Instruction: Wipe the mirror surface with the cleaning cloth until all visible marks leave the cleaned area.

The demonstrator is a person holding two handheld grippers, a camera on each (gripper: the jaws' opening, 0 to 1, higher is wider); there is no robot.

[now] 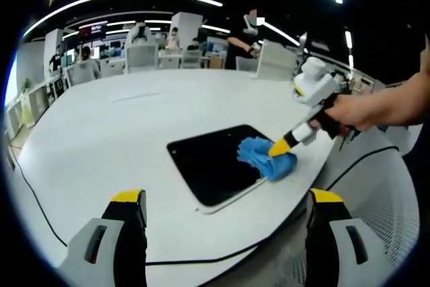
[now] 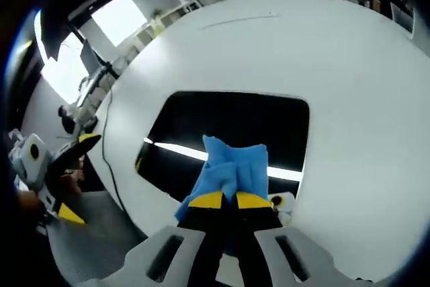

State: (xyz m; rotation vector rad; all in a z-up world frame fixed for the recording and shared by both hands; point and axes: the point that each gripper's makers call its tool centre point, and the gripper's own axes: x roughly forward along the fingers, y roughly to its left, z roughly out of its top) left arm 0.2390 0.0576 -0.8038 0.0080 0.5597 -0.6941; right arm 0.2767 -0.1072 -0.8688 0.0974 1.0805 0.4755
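Blue cloth [image 1: 267,157] pressed on mirror [image 1: 208,162], white table [image 1: 107,126].
Left gripper view: left gripper [image 1: 225,223] jaws apart, empty; cloth at mirror's 3 o'clock edge. Right gripper view: right gripper [image 2: 225,200] jaws clamped on cloth [image 2: 232,166], mirror's [image 2: 228,122] 6 o'clock.

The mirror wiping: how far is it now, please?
Done: the right claw has the blue cloth gripped and pressed on the mirror. In hand: wiping the mirror's near edge. The left claw is open, off the table. Left: I see no clear marks, but reflections hide much, so the rest needs a pass.
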